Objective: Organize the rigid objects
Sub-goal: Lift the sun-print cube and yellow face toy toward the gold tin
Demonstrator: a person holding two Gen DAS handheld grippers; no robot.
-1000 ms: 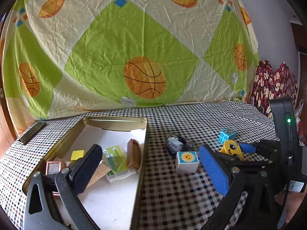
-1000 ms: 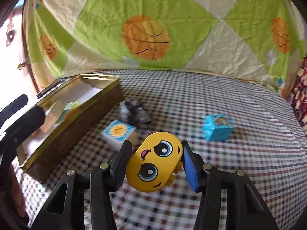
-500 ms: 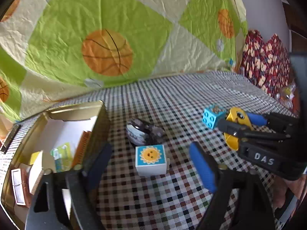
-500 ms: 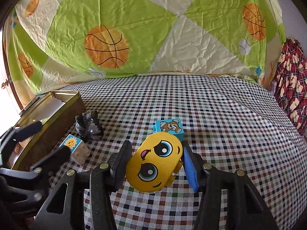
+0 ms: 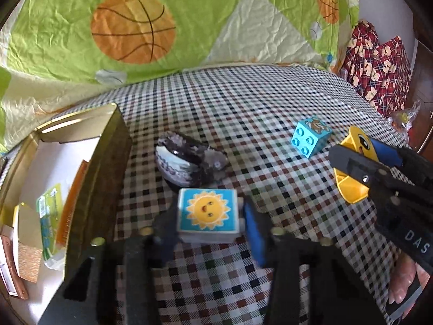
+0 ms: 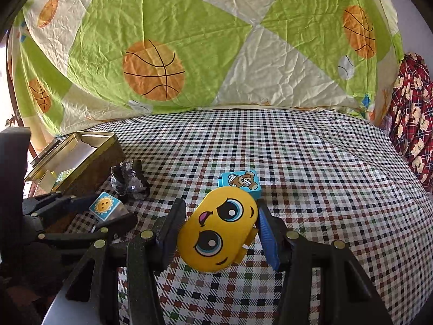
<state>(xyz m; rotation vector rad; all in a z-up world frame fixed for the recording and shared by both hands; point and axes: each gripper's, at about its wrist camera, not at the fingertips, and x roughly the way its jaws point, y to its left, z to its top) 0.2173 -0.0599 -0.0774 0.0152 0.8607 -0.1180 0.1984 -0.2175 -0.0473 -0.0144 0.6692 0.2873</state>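
Near the middle of my left wrist view, my left gripper (image 5: 209,223) is closing around the white plastic cube with a sun picture on blue (image 5: 207,212). The cube sits between the jaws on the checked tablecloth (image 5: 243,113), and both pads look to be pressing its sides, though the left pad is in shadow and I cannot be sure. I straddle its flat sides so it lifts squarely. Just left stands the open gold metal tin (image 5: 108,162), already holding cards and small pieces, which I judge to be where these toys go. Just beyond the cube lies a crumpled dark glittery object (image 5: 186,162); farther right is a turquoise studded brick with a bear picture (image 5: 311,136).

From the right wrist view, my right gripper (image 6: 216,233) pinches the yellow oval plastic toy with a cartoon face (image 6: 216,227) by its edges, held above the cloth, face towards the camera. I keep it raised, probably so it waits its turn for the tin. Beyond it rests the bear brick, and at the left my other claw surrounds the sun cube beside the tin.
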